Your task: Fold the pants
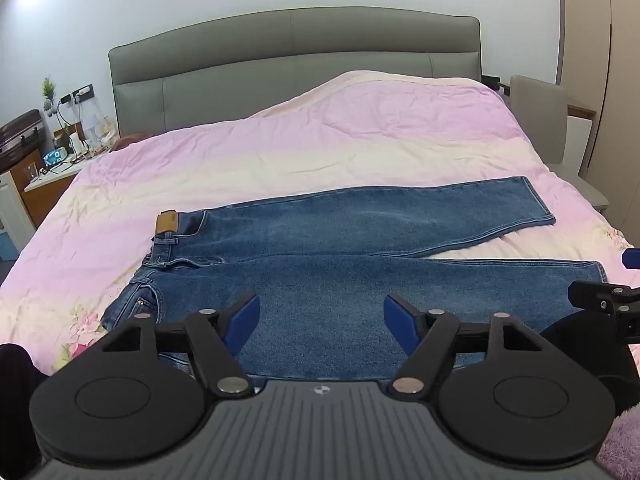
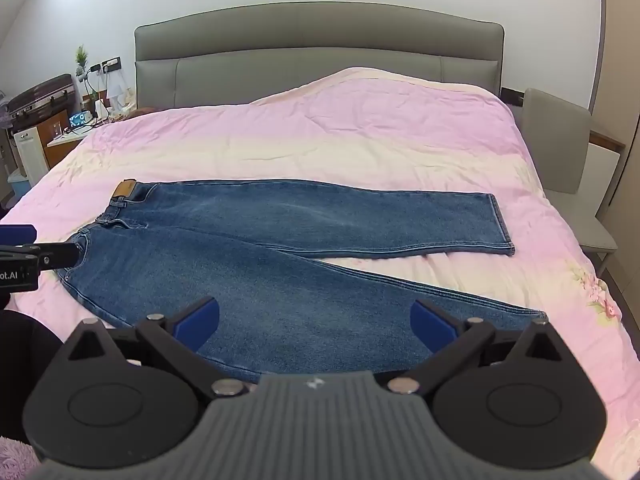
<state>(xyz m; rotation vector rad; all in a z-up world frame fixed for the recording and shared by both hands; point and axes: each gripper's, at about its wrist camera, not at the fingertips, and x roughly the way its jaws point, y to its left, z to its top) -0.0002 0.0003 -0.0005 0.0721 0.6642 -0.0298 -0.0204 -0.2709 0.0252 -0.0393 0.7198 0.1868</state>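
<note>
The jeans (image 2: 280, 248) lie spread flat on the bed (image 2: 360, 140), on its pink and cream quilt, toward the near edge. The waistband, marked by a tan leather patch (image 2: 125, 189), points to the left; the two legs run to the right and diverge, so that a wedge of quilt shows between them. The far leg ends in a hem (image 2: 502, 224) well short of the bed's right edge; the near leg runs toward the near right corner. No fold is visible in either view: the legs are not yet laid one on the other, and the length is not yet doubled. The task therefore appears to be at its start, with every fold left to make.

The left tongs (image 1: 322, 314) hover above the near leg's thigh area, near the waist end, with the blue pads (image 1: 245, 318) well apart and nothing between them. The right tongs (image 2: 314, 322) hover over the near leg further toward its hem, likewise wide apart and empty. Neither pair appears to touch the denim, though contact cannot be fully ruled out from these angles. Each wrist view catches the other tool at its margin, so the two are side by side at the bed's near edge, both directed toward the grey headboard (image 2: 320, 40). A cluttered nightstand (image 2: 72, 136) stands at the far left.
</note>
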